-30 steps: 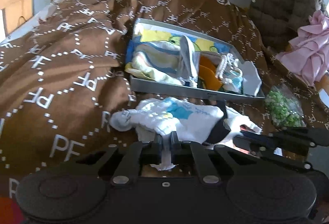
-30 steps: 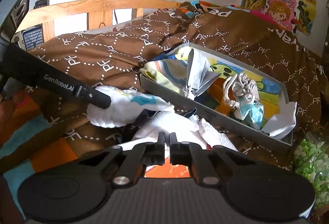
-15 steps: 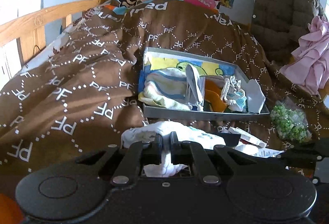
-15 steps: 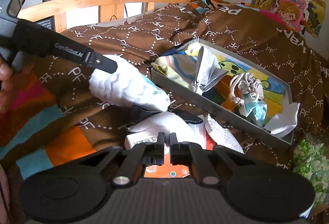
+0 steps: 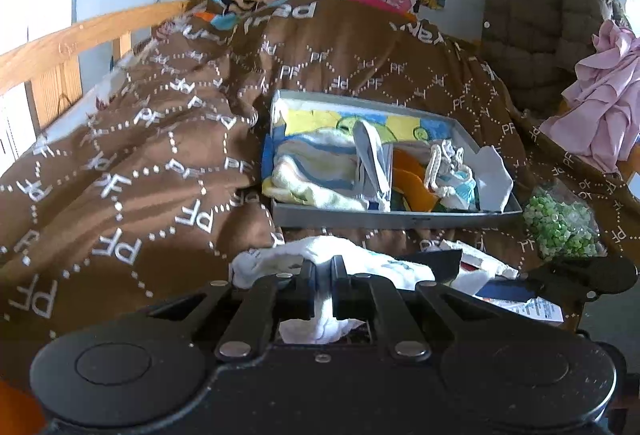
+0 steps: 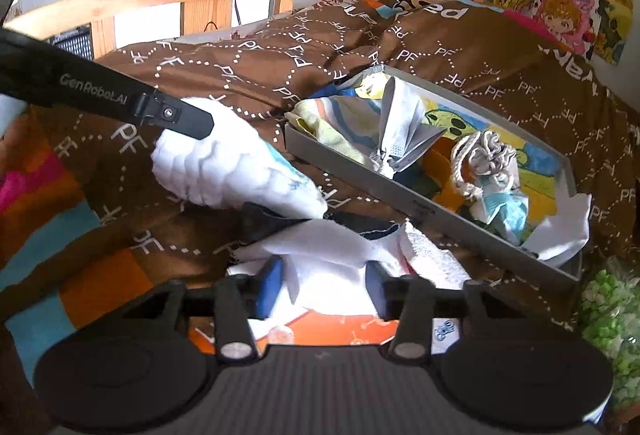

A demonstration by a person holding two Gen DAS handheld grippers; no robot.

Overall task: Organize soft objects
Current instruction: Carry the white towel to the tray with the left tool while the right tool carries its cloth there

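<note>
While the left gripper (image 5: pixel 323 289) keeps its jaws clamped on a white cloth bundle (image 6: pixel 236 167), the bundle hangs above the brown bed cover (image 5: pixel 160 163), just short of the grey tray (image 5: pixel 396 221). In the right wrist view its long axis runs from about ten o'clock down to four o'clock, the narrow end pointing toward the tray's near wall. A second ago it lay flatter on the cover; now it is lifted. The right gripper (image 6: pixel 323 285) was closed then; now its jaws are opening, with white fabric (image 6: pixel 328 247) loose between them, not pinched. Only the right wrist view shows the bundle's full length and the left gripper's arm. Only the left wrist view shows a pink garment (image 5: pixel 604 95) at three o'clock and a quilted brown coat (image 5: pixel 544 19) at one o'clock.
</note>
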